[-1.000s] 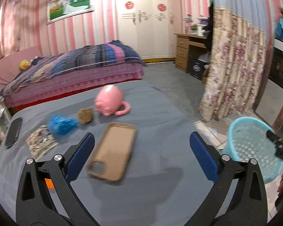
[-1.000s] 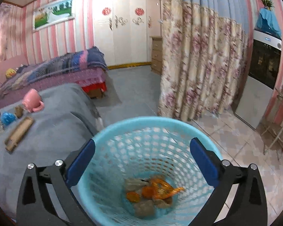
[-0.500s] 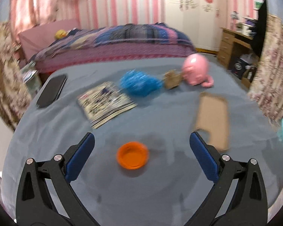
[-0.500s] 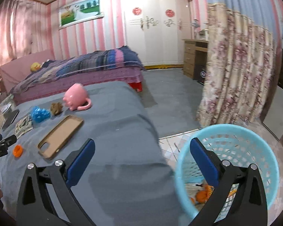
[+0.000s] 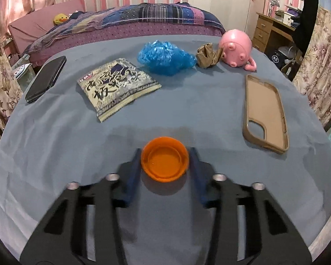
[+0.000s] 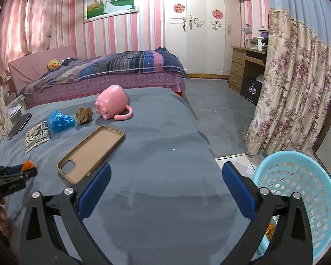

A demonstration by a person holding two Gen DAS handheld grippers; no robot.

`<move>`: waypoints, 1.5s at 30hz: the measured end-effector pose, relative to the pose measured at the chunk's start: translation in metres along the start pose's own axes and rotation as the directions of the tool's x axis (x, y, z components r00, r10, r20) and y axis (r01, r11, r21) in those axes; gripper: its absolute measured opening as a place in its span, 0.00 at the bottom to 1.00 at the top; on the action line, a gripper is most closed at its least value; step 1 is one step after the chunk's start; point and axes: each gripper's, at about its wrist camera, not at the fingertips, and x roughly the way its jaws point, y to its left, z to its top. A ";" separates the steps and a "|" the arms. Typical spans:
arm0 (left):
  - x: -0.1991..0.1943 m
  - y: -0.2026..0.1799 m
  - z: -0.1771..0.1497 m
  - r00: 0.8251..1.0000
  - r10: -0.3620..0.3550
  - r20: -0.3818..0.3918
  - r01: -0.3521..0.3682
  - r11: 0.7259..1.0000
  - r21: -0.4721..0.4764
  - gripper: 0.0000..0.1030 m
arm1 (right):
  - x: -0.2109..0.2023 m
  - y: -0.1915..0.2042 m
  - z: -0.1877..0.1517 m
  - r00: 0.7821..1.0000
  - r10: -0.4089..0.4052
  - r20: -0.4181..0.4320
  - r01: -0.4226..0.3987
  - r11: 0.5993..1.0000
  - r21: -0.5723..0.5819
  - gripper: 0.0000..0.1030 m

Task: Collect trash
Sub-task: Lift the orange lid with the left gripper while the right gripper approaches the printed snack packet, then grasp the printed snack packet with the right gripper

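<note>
An orange cap (image 5: 165, 162) lies open side up on the grey table (image 5: 55, 154). My left gripper (image 5: 165, 154) straddles it. Its jaws are closing, and both blue pads touch the cap's sides. From the right wrist view the same cap (image 6: 27, 165) shows at the far left, inside the left gripper (image 6: 22, 171). My right gripper (image 6: 165, 176) hangs open over the table's near side with nothing between its fingers. Other trash lies further back: a snack packet (image 5: 119, 84), a crumpled blue plastic bag (image 5: 165, 57) and a brown paper wad (image 5: 206, 56). The turquoise basket (image 6: 298, 176) stands on the floor at the right.
A pink mug (image 5: 236, 46) lies on its side at the table's far right. A tan phone case (image 5: 264, 110) lies at the right, a black phone (image 5: 46, 78) at the left edge. Behind the table stand a bed (image 6: 121, 70), a wardrobe and a floral curtain (image 6: 298, 88).
My left gripper swung left, dropped over the orange cap, and its jaws narrowed from wide onto it. My right gripper swung left from above the basket to over the table.
</note>
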 end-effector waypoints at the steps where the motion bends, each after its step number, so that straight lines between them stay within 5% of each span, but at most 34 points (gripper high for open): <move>1: -0.003 0.003 0.005 1.000 -0.003 0.002 0.003 1.000 -0.004 0.38 | 0.001 0.003 0.000 1.000 0.003 -0.001 -0.003 1.000 -0.006 0.95; 6: -0.030 0.031 0.037 0.995 0.045 0.093 -0.041 0.998 -0.051 0.38 | 0.015 0.031 0.011 0.999 0.044 -0.013 -0.044 0.998 -0.037 0.95; 13: -0.067 0.089 0.088 0.959 0.158 0.237 -0.129 0.983 -0.131 0.38 | 0.031 0.095 0.025 0.988 0.147 -0.040 -0.149 0.986 -0.069 0.95; 22: -0.029 0.175 0.060 0.975 0.203 0.092 -0.175 0.952 -0.251 0.38 | 0.064 0.198 0.028 0.961 0.257 -0.105 -0.273 0.946 -0.177 0.95; 28: -0.022 0.230 0.051 0.963 0.268 0.029 -0.241 0.904 -0.353 0.38 | 0.081 0.264 0.034 0.922 0.353 -0.158 -0.381 0.897 -0.224 0.95; 35: -0.025 0.253 0.046 0.951 0.309 0.013 -0.279 0.876 -0.394 0.38 | 0.110 0.314 0.031 0.906 0.345 -0.244 -0.412 0.852 -0.324 0.95; 40: -0.024 0.255 0.047 0.959 0.283 0.008 -0.255 0.876 -0.409 0.38 | 0.138 0.324 0.036 0.901 0.335 -0.276 -0.411 0.864 -0.291 0.94; 45: -0.024 0.248 0.049 0.963 0.270 0.020 -0.242 0.888 -0.391 0.38 | 0.171 0.324 0.042 0.863 0.363 -0.352 -0.443 0.877 -0.183 0.71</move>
